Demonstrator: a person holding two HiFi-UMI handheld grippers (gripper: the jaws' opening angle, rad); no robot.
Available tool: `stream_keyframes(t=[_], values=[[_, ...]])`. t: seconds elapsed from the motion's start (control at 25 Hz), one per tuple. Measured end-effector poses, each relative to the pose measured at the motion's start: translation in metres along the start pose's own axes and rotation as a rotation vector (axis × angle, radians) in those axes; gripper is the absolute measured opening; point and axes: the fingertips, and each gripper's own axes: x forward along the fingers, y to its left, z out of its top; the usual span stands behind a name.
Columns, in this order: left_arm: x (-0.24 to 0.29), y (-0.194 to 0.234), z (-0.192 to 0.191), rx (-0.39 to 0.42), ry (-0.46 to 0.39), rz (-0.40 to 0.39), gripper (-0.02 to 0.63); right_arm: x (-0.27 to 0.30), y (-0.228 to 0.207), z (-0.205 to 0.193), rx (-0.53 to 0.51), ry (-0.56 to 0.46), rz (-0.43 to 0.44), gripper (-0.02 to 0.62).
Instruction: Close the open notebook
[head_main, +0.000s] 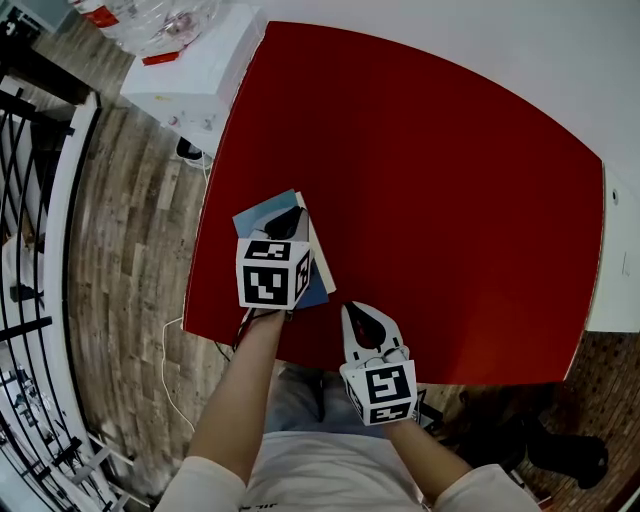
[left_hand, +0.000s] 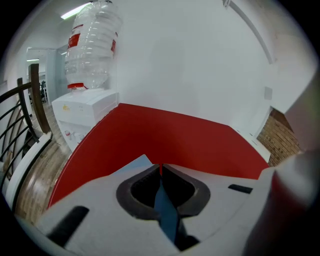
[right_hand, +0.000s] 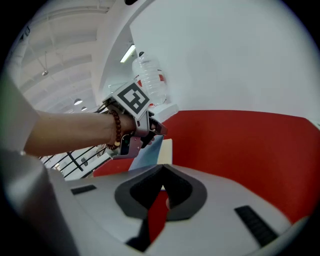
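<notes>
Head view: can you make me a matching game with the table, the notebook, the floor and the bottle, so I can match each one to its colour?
Things:
1. table
2. notebook
3. floor
4. bottle

Colours:
A. blue
B. clear
C. red
D. brown wood

Right pairs: 1-C, 2-A, 3-D, 4-B.
</notes>
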Motion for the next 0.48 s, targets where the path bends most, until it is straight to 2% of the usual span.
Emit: stream_keyframes(t=[0.12, 0.48], values=[[0.012, -0.001, -0.007, 0.008, 0.031, 0.002, 0.020, -0.002, -0.006, -0.002, 0.019, -0.001, -0.011, 0.006], [0.045, -0.001, -0.026, 0.112, 0.162, 0.007, 0.018, -0.005, -0.031, -0.013, 0.070, 0.005, -0.051, 0.006]])
